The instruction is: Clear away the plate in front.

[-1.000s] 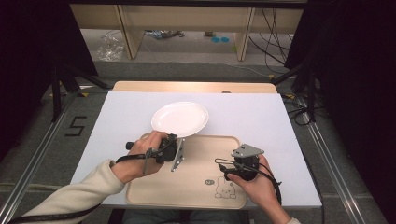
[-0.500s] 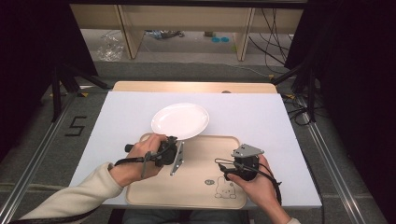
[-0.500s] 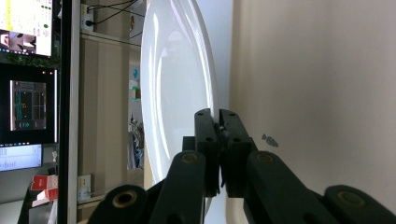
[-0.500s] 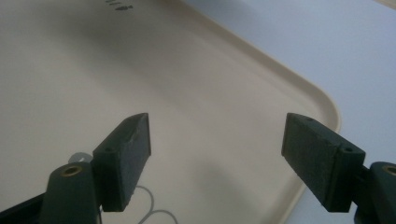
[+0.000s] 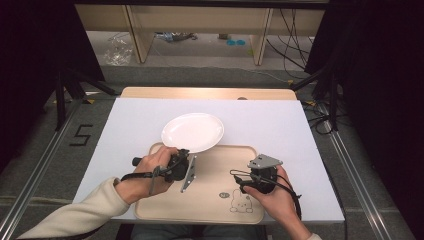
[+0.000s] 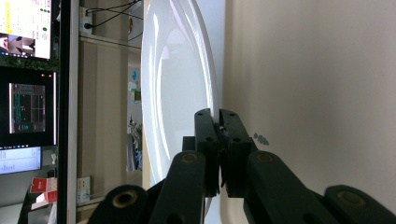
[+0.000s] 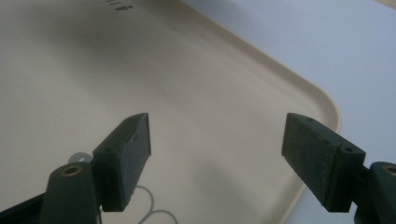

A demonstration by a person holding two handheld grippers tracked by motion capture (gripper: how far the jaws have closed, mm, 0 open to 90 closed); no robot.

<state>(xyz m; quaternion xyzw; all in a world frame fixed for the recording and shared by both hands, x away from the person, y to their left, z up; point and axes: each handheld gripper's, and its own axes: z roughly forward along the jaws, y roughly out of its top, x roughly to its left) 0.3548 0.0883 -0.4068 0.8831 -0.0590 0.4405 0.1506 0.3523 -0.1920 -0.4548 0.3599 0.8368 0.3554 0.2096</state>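
A: Why is the left gripper [image 5: 186,161] turned sideways?
B: Its jaws pinch the near rim of the round white ceramic plate [image 5: 193,131], overlapping the beige plastic tray's [image 5: 215,210] far-left edge.
A: And the right gripper [image 7: 217,158]?
B: Jaws apart, empty, waiting over the tray.

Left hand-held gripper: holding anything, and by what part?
Yes. The left hand-held gripper is shut on the white plate, pinching its near rim; the right hand-held gripper holds nothing.

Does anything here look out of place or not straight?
Yes: the white plate sits half on the tray's far rim, half on the table. The left gripper, turned sideways, is clamped on its edge. Nothing looks spilled or damaged.
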